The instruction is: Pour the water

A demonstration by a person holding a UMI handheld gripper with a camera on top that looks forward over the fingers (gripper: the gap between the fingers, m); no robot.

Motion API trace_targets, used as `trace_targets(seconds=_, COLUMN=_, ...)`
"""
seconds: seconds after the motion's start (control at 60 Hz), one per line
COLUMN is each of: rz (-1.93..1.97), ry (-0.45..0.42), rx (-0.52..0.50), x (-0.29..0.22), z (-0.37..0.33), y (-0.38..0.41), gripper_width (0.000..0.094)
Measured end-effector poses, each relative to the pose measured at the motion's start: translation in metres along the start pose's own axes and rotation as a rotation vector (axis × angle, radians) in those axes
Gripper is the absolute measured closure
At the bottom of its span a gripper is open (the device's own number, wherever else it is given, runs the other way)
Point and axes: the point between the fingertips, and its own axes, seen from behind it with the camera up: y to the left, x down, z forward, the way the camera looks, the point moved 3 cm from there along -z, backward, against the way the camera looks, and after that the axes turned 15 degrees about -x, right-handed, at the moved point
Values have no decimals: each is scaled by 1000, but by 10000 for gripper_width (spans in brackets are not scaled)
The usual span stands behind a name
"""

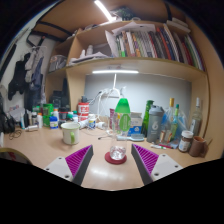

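Gripper view. My tongs (111, 166) stand open, the two fingers spread wide apart with nothing pressed between them. Each finger carries a purple pad (74, 161) on its inner face; the pads face each other across a broad gap of bare tabletop (35, 148).

The task's thing is a small clear glass (118, 153). It stands upright on a dark red coaster (117, 158), just ahead of my fingertips and roughly centred between them, with clear space on both sides. The glass is short and transparent; the coaster shows through its wall. I cannot tell whether it holds any water.

To the left of the glass, further back on the tabletop, stands a pale green cup (69, 133), well apart from the glass. Behind the glass, near the wall, stands a tall translucent green bottle (122, 111). To the right of it, a cluster of bottles and jars (170, 124) lines the back of the tabletop. A second group of smaller containers (52, 116) sits at the back left.

Above the tabletop, a shelf (125, 59) carries a row of upright books (155, 43). A strip light (116, 71) glows beneath the shelf, and a ceiling light (103, 10) is lit above.
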Motion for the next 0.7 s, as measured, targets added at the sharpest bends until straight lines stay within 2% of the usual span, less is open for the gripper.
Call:
trace_targets(seconds=0.083, rz=-9, ry=22, rx=-8, x=11, z=-34, y=17, gripper_width=86)
trace_targets(seconds=0.217, rz=20, ry=2, rx=-49, x=23, z=-83, y=50, gripper_width=86)
trace_targets(seconds=0.467, rz=112, ry=-19, rx=-45, x=33, z=-144, y=65, gripper_width=92)
trace_targets(seconds=0.7, rz=127, ry=-57, rx=5, x=23, z=-183, y=52, gripper_width=92)
